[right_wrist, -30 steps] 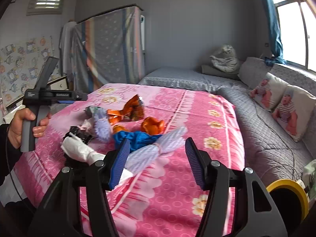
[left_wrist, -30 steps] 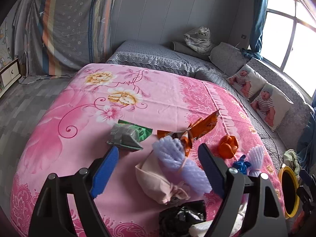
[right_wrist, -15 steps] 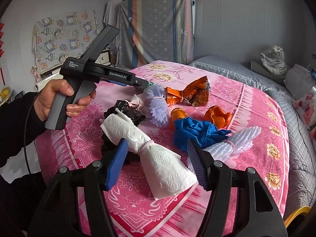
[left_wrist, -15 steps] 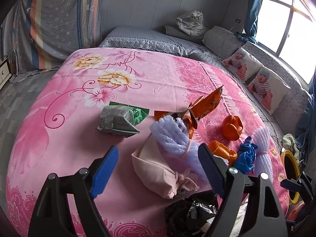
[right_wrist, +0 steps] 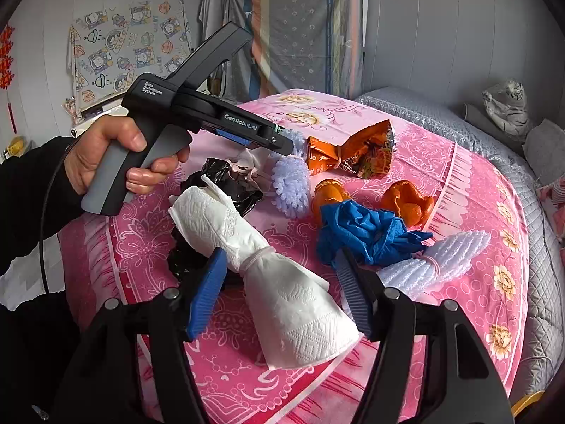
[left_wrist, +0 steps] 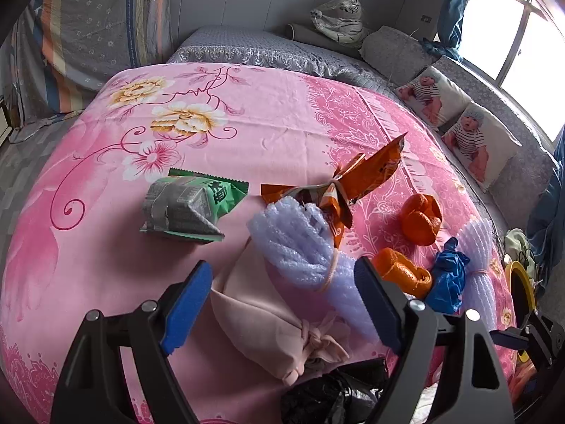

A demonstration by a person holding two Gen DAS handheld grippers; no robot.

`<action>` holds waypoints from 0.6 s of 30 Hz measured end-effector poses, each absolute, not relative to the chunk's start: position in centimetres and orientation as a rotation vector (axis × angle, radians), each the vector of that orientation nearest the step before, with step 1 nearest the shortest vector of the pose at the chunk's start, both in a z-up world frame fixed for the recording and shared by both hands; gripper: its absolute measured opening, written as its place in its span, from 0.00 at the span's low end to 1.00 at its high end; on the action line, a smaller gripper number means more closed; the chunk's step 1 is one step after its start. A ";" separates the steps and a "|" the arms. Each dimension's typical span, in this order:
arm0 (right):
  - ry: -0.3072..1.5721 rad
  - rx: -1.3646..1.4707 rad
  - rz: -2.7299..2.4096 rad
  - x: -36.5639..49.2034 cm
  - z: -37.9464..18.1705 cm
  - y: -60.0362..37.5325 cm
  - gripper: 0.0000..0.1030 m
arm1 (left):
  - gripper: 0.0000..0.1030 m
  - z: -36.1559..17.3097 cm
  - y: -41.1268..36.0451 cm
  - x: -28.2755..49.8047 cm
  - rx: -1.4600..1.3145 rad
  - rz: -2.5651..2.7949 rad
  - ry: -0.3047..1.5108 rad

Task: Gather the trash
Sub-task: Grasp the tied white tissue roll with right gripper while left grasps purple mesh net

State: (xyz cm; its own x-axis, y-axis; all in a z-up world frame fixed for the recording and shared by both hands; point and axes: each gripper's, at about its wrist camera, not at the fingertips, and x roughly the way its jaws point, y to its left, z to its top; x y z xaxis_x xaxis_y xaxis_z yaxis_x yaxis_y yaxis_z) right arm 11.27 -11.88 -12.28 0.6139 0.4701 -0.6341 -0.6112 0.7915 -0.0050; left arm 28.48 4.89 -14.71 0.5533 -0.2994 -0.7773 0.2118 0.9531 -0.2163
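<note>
Trash lies in a pile on the pink bedspread (left_wrist: 88, 247). My left gripper (left_wrist: 282, 275) hangs open just above a pink cloth bundle (left_wrist: 268, 314) and a lavender foam bundle (left_wrist: 300, 243), touching neither. A green snack wrapper (left_wrist: 190, 205) and an orange wrapper (left_wrist: 353, 176) lie beyond. My right gripper (right_wrist: 281, 259) is open astride a tied white tissue bundle (right_wrist: 282, 293); its pads do not press on it. A blue glove (right_wrist: 363, 229), a white foam bundle (right_wrist: 430, 261), orange peels (right_wrist: 406, 201) and a black bag (right_wrist: 226, 183) lie close by.
A person's hand (right_wrist: 106, 155) holds the left gripper (right_wrist: 286, 143) over the pile's left side. A yellow-rimmed bin (left_wrist: 522, 282) stands off the bed's right edge. Grey quilt (right_wrist: 441, 120), cushions (left_wrist: 469, 141) and a window are behind.
My right gripper swung left from the white foam bundle to the tissue bundle and came lower. My left gripper sank closer to the pink cloth and lavender foam.
</note>
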 end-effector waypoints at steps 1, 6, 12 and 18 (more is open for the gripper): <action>0.664 -0.235 0.637 11.4 -12.4 -11.8 0.60 | 0.77 -14.8 4.8 28.7 -0.097 -0.302 0.943; 0.689 -0.270 0.663 12.2 -12.9 -11.3 0.61 | 0.77 -15.3 3.5 29.3 -0.065 -0.317 0.980; 0.727 -0.304 0.748 13.2 -13.3 -10.5 0.66 | 0.77 -16.0 2.8 30.8 -0.052 -0.315 1.014; 0.779 -0.388 0.753 14.9 -14.4 -9.2 0.66 | 0.75 -16.7 1.5 32.0 0.009 -0.310 1.044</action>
State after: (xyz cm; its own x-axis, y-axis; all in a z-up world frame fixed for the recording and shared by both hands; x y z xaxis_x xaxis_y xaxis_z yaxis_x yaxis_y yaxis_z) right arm 14.93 -9.16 -14.35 0.4746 0.4626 -0.7488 -0.7328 0.6790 -0.0450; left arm 32.00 1.47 -16.72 0.4635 -0.2483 -0.8506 0.2568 0.9564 -0.1393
